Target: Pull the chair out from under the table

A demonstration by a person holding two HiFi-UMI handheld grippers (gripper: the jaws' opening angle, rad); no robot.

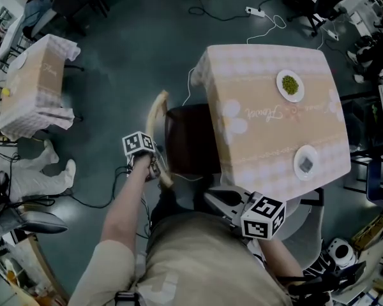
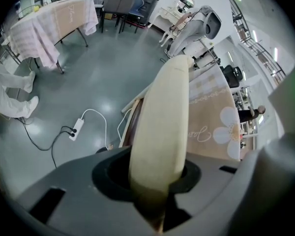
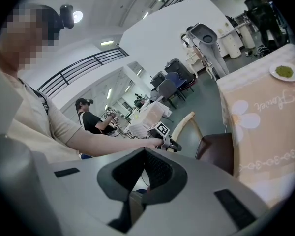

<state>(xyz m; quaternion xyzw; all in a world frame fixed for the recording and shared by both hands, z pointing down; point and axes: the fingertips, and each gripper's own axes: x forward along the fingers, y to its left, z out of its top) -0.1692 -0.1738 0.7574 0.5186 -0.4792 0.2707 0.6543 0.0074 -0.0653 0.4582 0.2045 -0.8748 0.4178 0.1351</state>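
Observation:
The chair has a cream curved backrest [image 1: 157, 116] and a dark brown seat [image 1: 191, 139] that reaches partly under the table [image 1: 274, 116], which wears a pink and beige cloth. My left gripper [image 1: 158, 171] points steeply down and is shut on the backrest's top rail near its nearer end. In the left gripper view the cream rail [image 2: 162, 117] runs straight out from between the jaws of that gripper [image 2: 157, 181]. My right gripper [image 1: 210, 197] hovers close to my body by the table's near corner. Its jaws [image 3: 145, 181] stand together with nothing between them.
A plate of green food [image 1: 290, 85] and a second plate [image 1: 306, 162] sit on the table. Another clothed table [image 1: 35, 85] stands at the far left. A power strip with cables [image 2: 76, 129] lies on the grey floor. A person [image 3: 88, 119] stands behind.

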